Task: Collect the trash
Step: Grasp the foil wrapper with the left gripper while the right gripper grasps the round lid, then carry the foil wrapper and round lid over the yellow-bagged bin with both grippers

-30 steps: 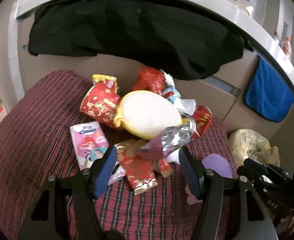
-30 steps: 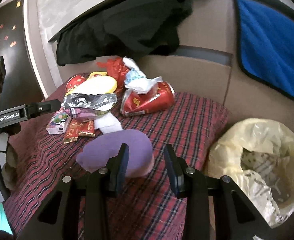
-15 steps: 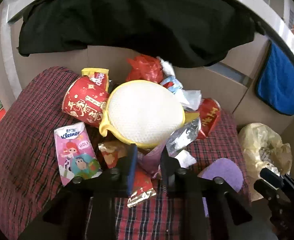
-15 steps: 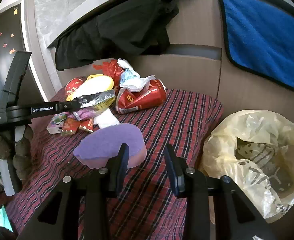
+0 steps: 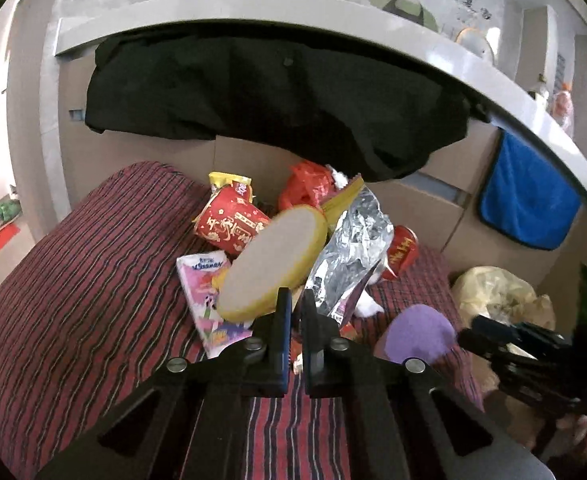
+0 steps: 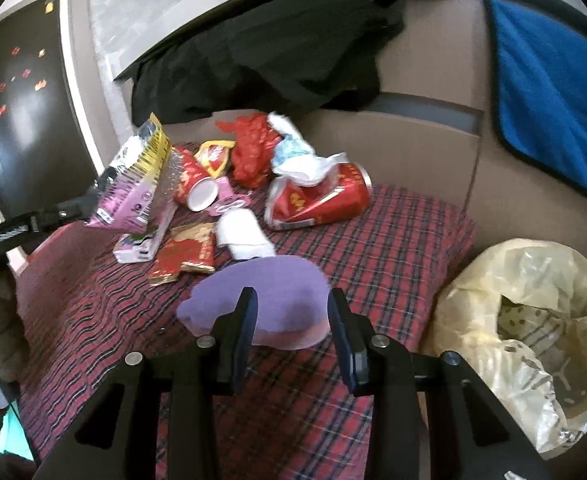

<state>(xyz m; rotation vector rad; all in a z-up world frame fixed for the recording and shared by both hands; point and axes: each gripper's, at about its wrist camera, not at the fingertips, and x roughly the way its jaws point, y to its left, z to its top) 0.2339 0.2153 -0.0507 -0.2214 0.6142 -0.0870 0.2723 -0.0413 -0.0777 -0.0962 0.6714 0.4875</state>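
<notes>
My left gripper (image 5: 296,300) is shut on the lower edge of a crumpled foil snack bag (image 5: 349,248), silver inside and purple and yellow outside. The bag (image 6: 133,184) hangs clear of the trash pile. A pale disc with a yellow rim (image 5: 269,268) stands tilted against the bag's left side; I cannot tell whether it is attached. My right gripper (image 6: 291,308) is open and hovers just over a purple sponge (image 6: 269,284) on the plaid cloth (image 5: 73,280). Its pads do not press on the sponge.
On the cloth lie a red paper cup (image 6: 191,184), a crushed red can (image 6: 321,200), a tissue pack (image 5: 205,292), a red wrapper (image 6: 185,252) and white tissue (image 6: 245,236). An open yellow trash bag (image 6: 533,312) sits to the right. Black cloth (image 5: 273,92) and a blue towel (image 6: 553,92) hang behind.
My left gripper closed on the foil bag and lifted it off the pile. The yellow-rimmed disc tipped up with it, uncovering the red cup. My right gripper stayed over the purple sponge.
</notes>
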